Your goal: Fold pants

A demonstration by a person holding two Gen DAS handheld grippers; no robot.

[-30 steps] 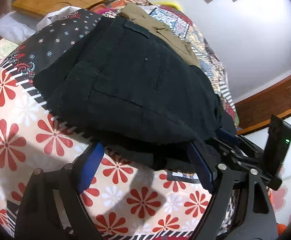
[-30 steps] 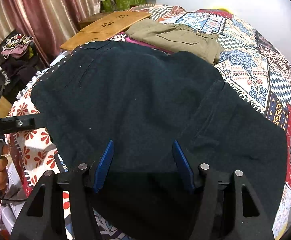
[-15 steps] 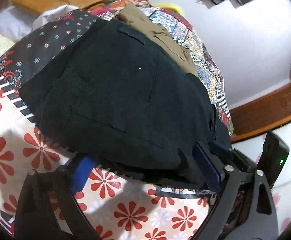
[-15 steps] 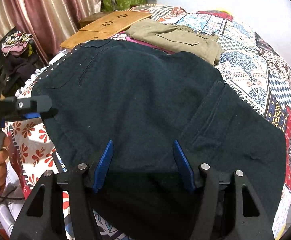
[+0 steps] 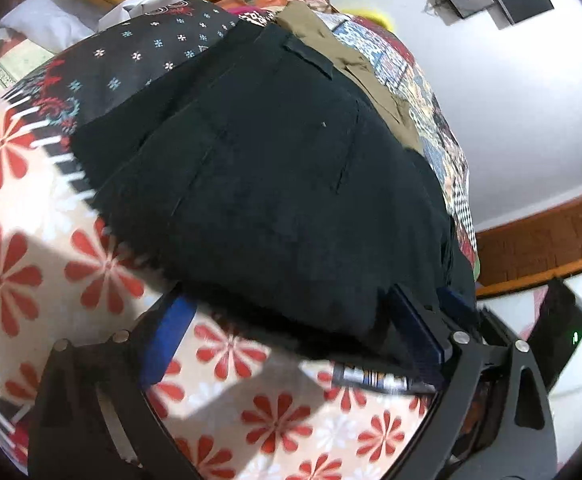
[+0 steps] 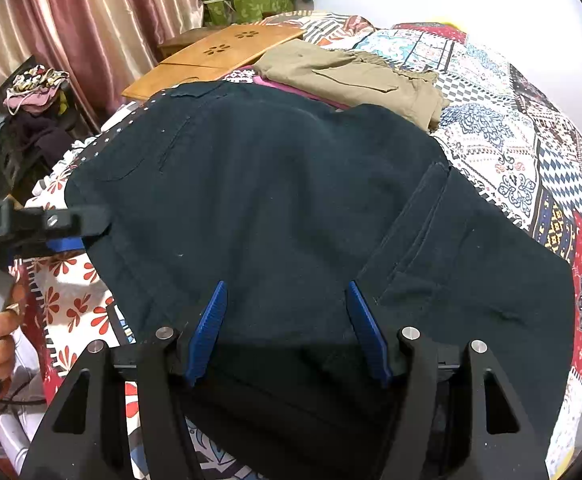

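Note:
Black pants (image 6: 283,208) lie folded on the patterned bed; they also fill the left wrist view (image 5: 275,184). My right gripper (image 6: 287,328) is open, its blue pads over the near edge of the pants. My left gripper (image 5: 291,332) is open with its jaws wide, at the pants' near edge, one finger (image 5: 415,328) against the cloth. It shows in the right wrist view (image 6: 71,232) at the pants' left edge. My right gripper's blue tip (image 5: 455,304) peeks past the cloth in the left wrist view.
Folded khaki pants (image 6: 355,80) lie at the far side of the bed. A wooden lap table (image 6: 219,52) sits behind them. Curtains (image 6: 71,20) and a clothes pile (image 6: 35,88) are at left. The bed's red-flower sheet (image 5: 43,264) lies under my left gripper.
My left gripper moved in along the pants' left edge and shifted slightly; the view swung. My right gripper stayed still and open over the near edge.

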